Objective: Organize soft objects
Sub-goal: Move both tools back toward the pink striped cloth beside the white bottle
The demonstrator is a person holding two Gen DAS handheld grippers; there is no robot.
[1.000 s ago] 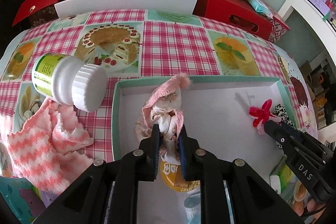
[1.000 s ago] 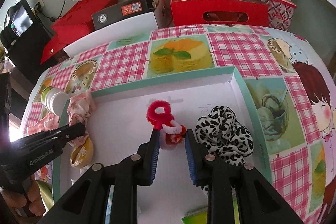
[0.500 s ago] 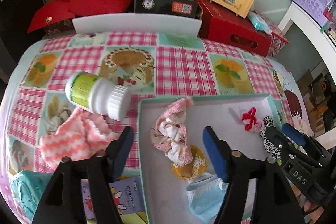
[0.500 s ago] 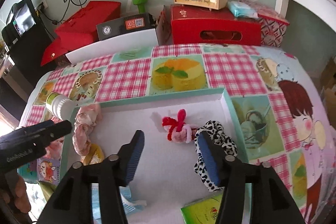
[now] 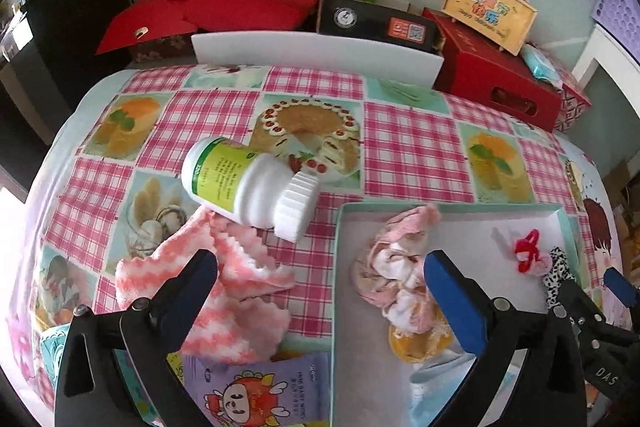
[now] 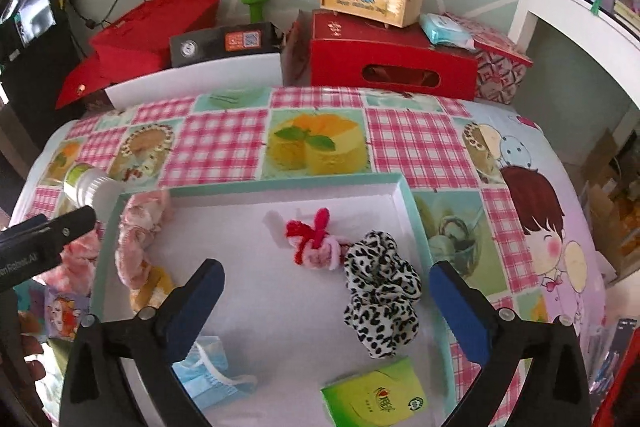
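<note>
A teal-rimmed white tray (image 5: 335, 267) (image 6: 408, 195) lies on the table. In it are a pink cloth doll (image 5: 396, 267) (image 6: 140, 235), a red-and-pink hair tie (image 6: 314, 239) (image 5: 528, 253), a leopard-print scrunchie (image 6: 382, 295), a blue face mask (image 6: 208, 375) and a green tissue pack (image 6: 374, 395). A pink-and-white knitted cloth (image 5: 224, 291) lies left of the tray, outside it. My left gripper (image 5: 320, 275) is open, above the tray's left rim. My right gripper (image 6: 326, 291) is open, above the tray, empty.
A white bottle (image 5: 248, 187) with a green label lies on its side left of the tray, resting on the cloth. A purple snack packet (image 5: 256, 391) lies at the near edge. Red boxes (image 6: 392, 59) and a white board (image 5: 316, 51) stand behind the table.
Both grippers have let go, the left of the pink doll and the right of the red hair tie, opened wide and pulled back and up. Both objects now lie in the tray.
</note>
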